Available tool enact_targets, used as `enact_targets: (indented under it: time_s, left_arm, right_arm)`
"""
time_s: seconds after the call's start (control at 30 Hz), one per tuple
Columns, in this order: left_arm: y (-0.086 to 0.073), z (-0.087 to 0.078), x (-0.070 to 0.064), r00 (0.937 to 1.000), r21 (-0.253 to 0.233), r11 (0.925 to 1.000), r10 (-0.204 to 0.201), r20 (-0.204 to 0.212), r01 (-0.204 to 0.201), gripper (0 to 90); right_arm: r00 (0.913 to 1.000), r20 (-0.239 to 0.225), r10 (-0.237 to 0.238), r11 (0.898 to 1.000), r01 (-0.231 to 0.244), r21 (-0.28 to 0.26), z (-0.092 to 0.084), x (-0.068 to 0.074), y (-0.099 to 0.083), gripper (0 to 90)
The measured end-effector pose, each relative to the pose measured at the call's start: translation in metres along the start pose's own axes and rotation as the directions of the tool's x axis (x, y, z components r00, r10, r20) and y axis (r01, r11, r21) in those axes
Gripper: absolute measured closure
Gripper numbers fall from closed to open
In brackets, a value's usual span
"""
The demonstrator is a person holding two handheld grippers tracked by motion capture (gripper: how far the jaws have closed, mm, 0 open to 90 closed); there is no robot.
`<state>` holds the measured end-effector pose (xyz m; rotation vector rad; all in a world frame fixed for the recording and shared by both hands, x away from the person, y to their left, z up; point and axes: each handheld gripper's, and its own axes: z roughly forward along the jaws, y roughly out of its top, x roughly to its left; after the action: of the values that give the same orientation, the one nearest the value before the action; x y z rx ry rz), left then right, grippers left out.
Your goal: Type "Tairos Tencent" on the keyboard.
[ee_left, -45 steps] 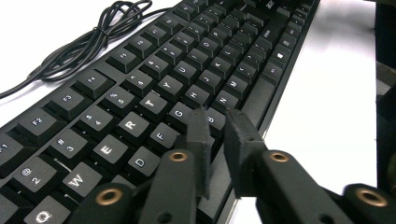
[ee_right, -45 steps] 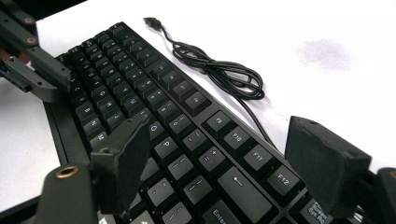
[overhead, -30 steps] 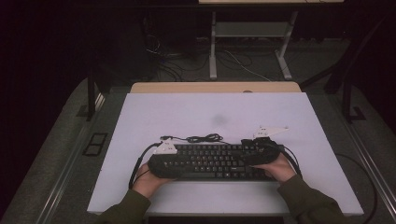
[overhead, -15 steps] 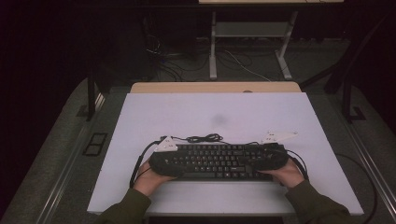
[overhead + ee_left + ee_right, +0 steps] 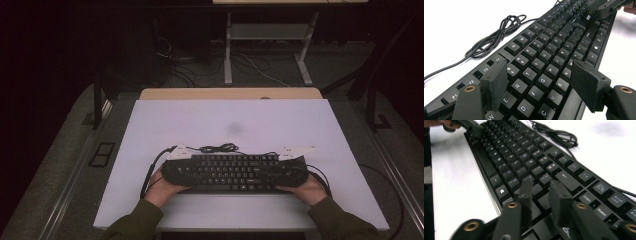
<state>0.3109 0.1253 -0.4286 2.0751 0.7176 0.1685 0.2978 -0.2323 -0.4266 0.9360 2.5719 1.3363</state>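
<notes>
A black rectangular keyboard (image 5: 232,171) with matte keys lies near the white table's (image 5: 250,120) front edge, the left gripper (image 5: 541,82) spreading wide, the right gripper (image 5: 540,197) narrowing over its keys, gripping nothing.

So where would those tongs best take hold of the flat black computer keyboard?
Probably at its two short ends, one pair of tongs coming in from each side. The flat black computer keyboard lies flat and long across the white table, too wide for one grip in the middle. Its black coiled cable trails off the far edge, so avoid that side.
</notes>
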Motion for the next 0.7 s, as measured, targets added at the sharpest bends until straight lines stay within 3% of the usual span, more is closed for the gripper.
enact_targets:
  time_s: [0.23,0.7]
  left_arm:
    - [0.001,0.003,0.002,1.0,-0.003,1.0,0.007,-0.007,-0.007,27.5]
    - [0.001,0.005,0.006,0.9996,-0.003,1.0,0.004,-0.028,-0.004,27.4]
  right_arm:
    - [0.9995,-0.02,-0.022,0.999,0.023,0.034,0.004,0.003,-0.001,88.8]
    - [0.9986,-0.03,-0.044,0.996,0.046,0.072,0.011,0.005,-0.005,89.4]
